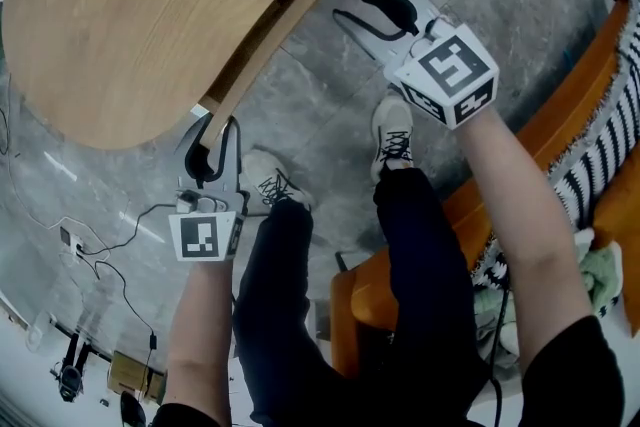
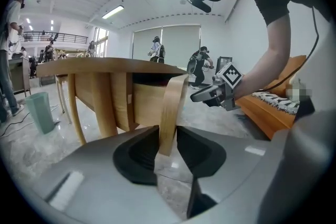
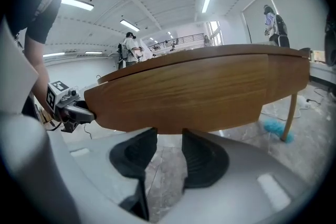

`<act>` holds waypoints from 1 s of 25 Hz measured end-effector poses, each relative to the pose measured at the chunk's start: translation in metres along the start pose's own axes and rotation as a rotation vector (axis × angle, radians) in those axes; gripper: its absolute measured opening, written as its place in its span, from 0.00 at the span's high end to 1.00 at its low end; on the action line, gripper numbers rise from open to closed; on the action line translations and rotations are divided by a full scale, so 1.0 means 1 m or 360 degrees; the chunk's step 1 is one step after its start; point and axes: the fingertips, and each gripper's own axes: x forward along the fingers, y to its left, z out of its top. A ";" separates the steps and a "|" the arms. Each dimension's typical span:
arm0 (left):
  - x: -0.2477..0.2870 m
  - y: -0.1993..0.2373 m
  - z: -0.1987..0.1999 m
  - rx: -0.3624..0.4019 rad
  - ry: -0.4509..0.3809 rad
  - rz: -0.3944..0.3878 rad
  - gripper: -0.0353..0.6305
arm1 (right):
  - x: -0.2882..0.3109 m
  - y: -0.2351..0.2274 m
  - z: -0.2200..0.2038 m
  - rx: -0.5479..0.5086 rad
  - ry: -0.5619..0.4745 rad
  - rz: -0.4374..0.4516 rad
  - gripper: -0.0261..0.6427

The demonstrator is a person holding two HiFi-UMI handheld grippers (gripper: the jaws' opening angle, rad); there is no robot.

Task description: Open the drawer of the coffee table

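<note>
The oval wooden coffee table (image 1: 130, 25) fills the upper left of the head view. Its curved drawer front (image 1: 300, 15) stands off the table's edge, with a dark gap behind it. My left gripper (image 1: 205, 155) is shut on the near end of that drawer front (image 2: 170, 113), the panel pinched between both pads. My right gripper (image 1: 347, 2) is open beside the far end of the front. In the right gripper view the drawer front (image 3: 199, 92) spans above my right gripper (image 3: 169, 139), and only floor shows between the jaws.
An orange sofa (image 1: 560, 135) with a striped cushion is at my right. My shoes (image 1: 392, 130) stand under the table's edge. Cables (image 1: 110, 245) lie on the floor at left. A teal bin (image 2: 39, 110) stands past the table legs (image 2: 76, 107).
</note>
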 end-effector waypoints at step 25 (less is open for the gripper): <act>-0.020 -0.116 -0.045 -0.0075 0.0207 -0.0413 0.78 | -0.071 0.020 -0.069 0.0175 0.0151 -0.0139 0.76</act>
